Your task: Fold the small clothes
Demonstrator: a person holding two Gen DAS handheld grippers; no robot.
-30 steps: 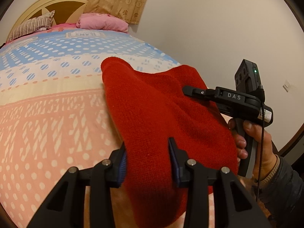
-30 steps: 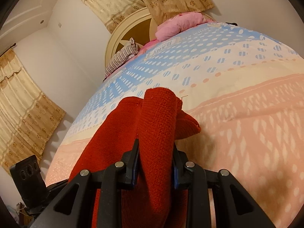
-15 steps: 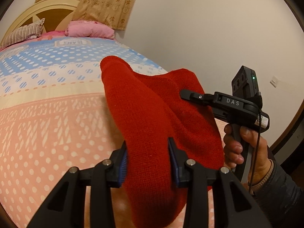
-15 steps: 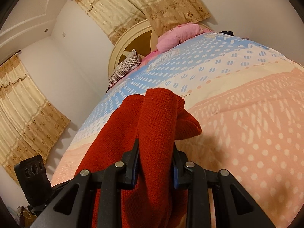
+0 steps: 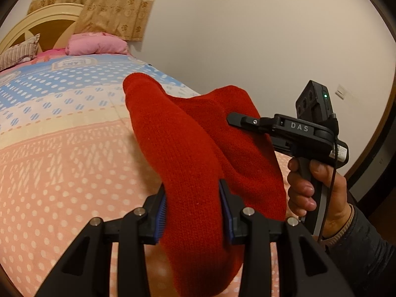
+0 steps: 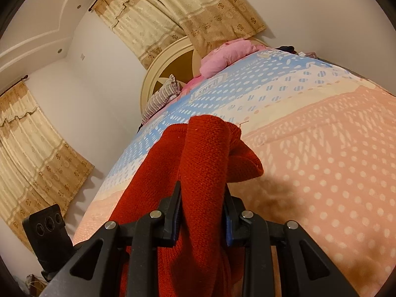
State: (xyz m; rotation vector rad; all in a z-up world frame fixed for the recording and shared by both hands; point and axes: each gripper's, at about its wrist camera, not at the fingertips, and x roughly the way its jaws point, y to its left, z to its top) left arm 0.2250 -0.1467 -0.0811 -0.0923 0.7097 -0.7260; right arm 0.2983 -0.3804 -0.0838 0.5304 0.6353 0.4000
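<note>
1. Your left gripper (image 5: pixel 194 210) clamps a thick fold of the red knitted garment (image 5: pixel 188 153), its jaws pressed against the wool from both sides, blue pads showing at the edges.
2. Your right gripper (image 6: pixel 202 212) grips another bunched fold of the same garment (image 6: pixel 203 153), jaws closed on the knit; from the left wrist view only one of its fingers is visible, the other lost behind the cloth.
3. The garment hangs lifted between the two grippers above the bedspread (image 5: pixel 61 160); its lower edge runs out of frame beneath both cameras, so you cannot tell whether any part touches the bed.
4. What kind of garment it is cannot be made out; only rolled folds and one loose corner (image 6: pixel 245 165) show.
5. Your right hand (image 5: pixel 319 188) wraps the right gripper's handle, the sleeve cut off at the frame edge; your left hand is out of sight.
6. At the head of the bed lie a pink pillow (image 5: pixel 96 47) and a striped pillow (image 5: pixel 19 54), the latter partly cropped by the lens rim.
7. A curtain (image 6: pixel 198 12) covers part of the rounded headboard (image 6: pixel 170 66).
</note>
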